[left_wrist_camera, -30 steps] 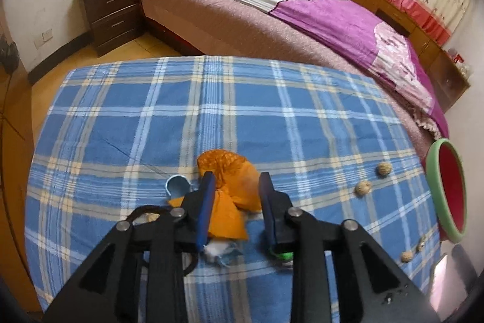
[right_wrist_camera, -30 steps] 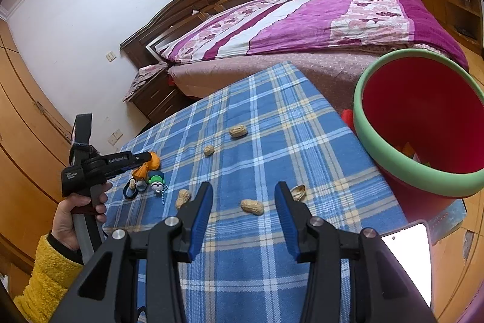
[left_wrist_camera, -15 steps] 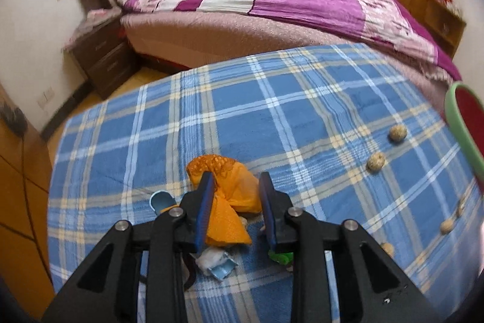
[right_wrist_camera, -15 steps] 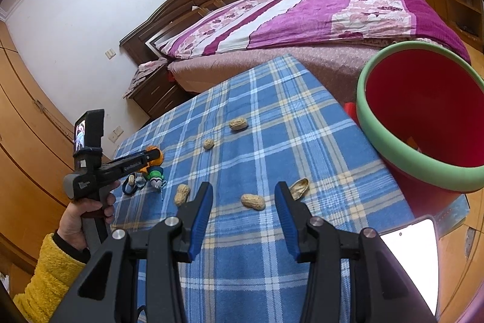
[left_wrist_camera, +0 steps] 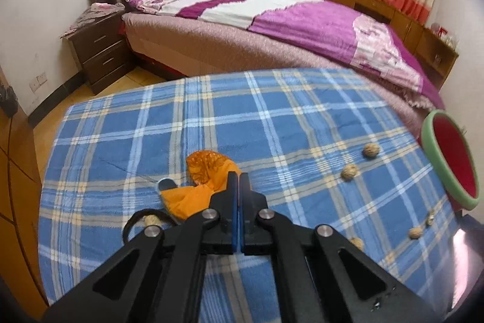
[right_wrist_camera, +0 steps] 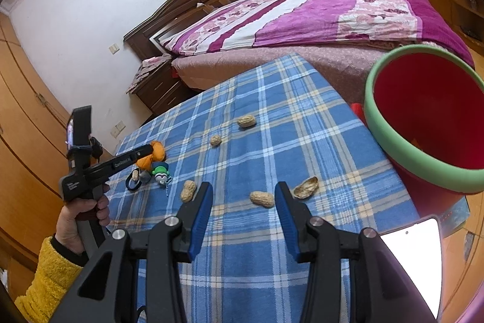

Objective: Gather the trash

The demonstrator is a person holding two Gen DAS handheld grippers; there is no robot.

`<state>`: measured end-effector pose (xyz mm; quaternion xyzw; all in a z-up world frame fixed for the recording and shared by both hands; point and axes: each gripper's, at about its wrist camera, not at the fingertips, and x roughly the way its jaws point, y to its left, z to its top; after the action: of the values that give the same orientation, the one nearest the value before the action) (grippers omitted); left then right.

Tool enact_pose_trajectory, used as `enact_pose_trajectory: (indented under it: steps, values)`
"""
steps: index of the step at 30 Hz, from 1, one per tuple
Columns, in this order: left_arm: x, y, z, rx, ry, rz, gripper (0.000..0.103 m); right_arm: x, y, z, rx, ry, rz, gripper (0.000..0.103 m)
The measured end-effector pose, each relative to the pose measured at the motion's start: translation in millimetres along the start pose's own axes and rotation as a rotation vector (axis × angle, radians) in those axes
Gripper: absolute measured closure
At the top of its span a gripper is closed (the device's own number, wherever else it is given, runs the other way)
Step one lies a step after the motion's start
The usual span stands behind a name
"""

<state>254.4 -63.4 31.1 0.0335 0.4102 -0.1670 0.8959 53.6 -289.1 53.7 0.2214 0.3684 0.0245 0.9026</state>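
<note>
On the blue plaid tablecloth (left_wrist_camera: pixel 272 117) lies a crumpled orange scrap (left_wrist_camera: pixel 202 168). My left gripper (left_wrist_camera: pixel 239 176) is shut, its blue pads pinching the scrap's right edge; the right wrist view shows the same grip (right_wrist_camera: pixel 148 149) on the scrap (right_wrist_camera: pixel 157 152). My right gripper (right_wrist_camera: pixel 243 189) hovers open above the cloth with nothing between its pads. A whole peanut (right_wrist_camera: pixel 262 199) lies just beyond its fingertips, and an empty shell (right_wrist_camera: pixel 306 187) to the right. A red bin with a green rim (right_wrist_camera: pixel 393 153) stands off the table's right edge.
More peanuts (right_wrist_camera: pixel 188 190) (right_wrist_camera: pixel 246 121) (right_wrist_camera: pixel 215 140) are scattered on the cloth. A green toy keychain (right_wrist_camera: pixel 160 170) and a black ring (right_wrist_camera: pixel 133 182) lie beside the scrap. A phone (right_wrist_camera: pixel 411 250) shows at lower right. A bed (left_wrist_camera: pixel 272 20) lies behind the table.
The left jaws have closed onto the orange scrap, and the left gripper has shifted a little, with the table now seen from slightly higher. The right gripper has stayed still.
</note>
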Motion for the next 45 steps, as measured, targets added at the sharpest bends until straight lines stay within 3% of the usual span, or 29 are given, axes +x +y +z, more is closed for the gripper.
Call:
enact_pose_trajectory:
  steps: [8,17,21,37,38,40,45]
  values:
    - [-47,24,-4,-0.072,-0.069,-0.034,0.103,20,42,11,-0.103,0.046,0.04,0.057]
    - [-49,51,-22,-0.11,0.022,0.007,0.102,72,96,13,-0.212,0.148,0.082,0.057]
    - [-45,67,-29,-0.16,0.053,0.016,0.084,98,117,11,-0.257,0.18,0.082,0.057]
    - [-29,89,-30,-0.214,0.086,0.01,0.079,165,145,7,-0.33,0.255,0.042,0.057]
    - [-28,90,-30,-0.218,0.088,0.007,0.079,167,145,7,-0.329,0.257,0.04,0.059]
    - [-27,89,-28,-0.221,0.09,-0.001,0.079,171,144,5,-0.342,0.252,0.027,0.077]
    - [-28,81,-21,-0.206,0.09,-0.02,0.073,164,142,7,-0.347,0.234,0.05,0.08]
